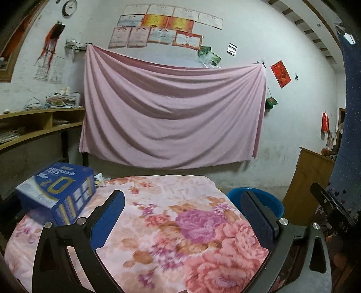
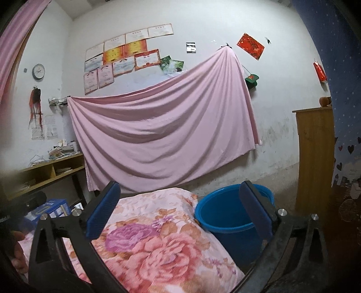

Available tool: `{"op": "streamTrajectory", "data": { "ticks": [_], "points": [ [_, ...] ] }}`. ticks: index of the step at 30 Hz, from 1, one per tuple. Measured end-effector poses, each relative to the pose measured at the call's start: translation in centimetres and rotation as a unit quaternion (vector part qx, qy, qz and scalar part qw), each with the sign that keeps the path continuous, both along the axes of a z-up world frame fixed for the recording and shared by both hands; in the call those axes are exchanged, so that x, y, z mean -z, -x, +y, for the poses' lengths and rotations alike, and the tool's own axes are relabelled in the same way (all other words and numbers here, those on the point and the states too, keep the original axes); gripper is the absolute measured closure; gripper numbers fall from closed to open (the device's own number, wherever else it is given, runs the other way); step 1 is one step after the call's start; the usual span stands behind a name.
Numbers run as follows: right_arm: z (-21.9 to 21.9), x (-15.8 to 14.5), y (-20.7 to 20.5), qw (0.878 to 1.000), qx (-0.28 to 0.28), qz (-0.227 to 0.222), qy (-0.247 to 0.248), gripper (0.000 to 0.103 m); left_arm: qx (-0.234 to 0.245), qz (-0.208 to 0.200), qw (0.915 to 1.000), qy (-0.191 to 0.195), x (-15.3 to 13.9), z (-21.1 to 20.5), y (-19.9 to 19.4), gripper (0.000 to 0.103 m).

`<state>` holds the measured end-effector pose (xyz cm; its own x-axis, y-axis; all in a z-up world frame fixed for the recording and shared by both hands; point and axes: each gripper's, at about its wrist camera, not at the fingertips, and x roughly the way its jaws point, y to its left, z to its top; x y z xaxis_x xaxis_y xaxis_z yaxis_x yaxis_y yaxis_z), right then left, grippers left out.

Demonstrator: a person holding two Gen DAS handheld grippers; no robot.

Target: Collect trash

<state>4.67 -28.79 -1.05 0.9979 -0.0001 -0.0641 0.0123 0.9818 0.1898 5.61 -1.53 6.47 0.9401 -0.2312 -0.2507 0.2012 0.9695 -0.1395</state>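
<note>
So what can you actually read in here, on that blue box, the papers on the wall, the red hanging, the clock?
Blue box: a large gold "0"; the lines of white print beside it are blurred, unreadable.
Certificates on the wall: print too small to read.
Red paper: gold design, no character I can make out.
Clock: numerals too small to read.
Sheets under the red tassel: too small to read.

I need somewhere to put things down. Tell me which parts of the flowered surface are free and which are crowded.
The flowered blanket is bare across its middle and right side, up to the edge by the blue bucket. The far left corner is taken by the blue box. Both the left gripper and right gripper are open and hold nothing.
</note>
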Motion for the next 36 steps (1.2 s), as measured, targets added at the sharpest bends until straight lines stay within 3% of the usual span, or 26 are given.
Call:
{"op": "streamTrajectory", "data": {
  "ticks": [14,36],
  "points": [
    [3.8,1.9,4.4,0.999,-0.009,-0.009,0.043,0.0,-0.032,0.005,0.9994,-0.006,3.8,2.8,4.3,0.002],
    [4.8,5.2,3.5,0.997,-0.016,0.035,0.06,0.0,-0.055,0.009,0.9981,-0.024,8.7,3.6,5.1,0.002]
  ]
}}
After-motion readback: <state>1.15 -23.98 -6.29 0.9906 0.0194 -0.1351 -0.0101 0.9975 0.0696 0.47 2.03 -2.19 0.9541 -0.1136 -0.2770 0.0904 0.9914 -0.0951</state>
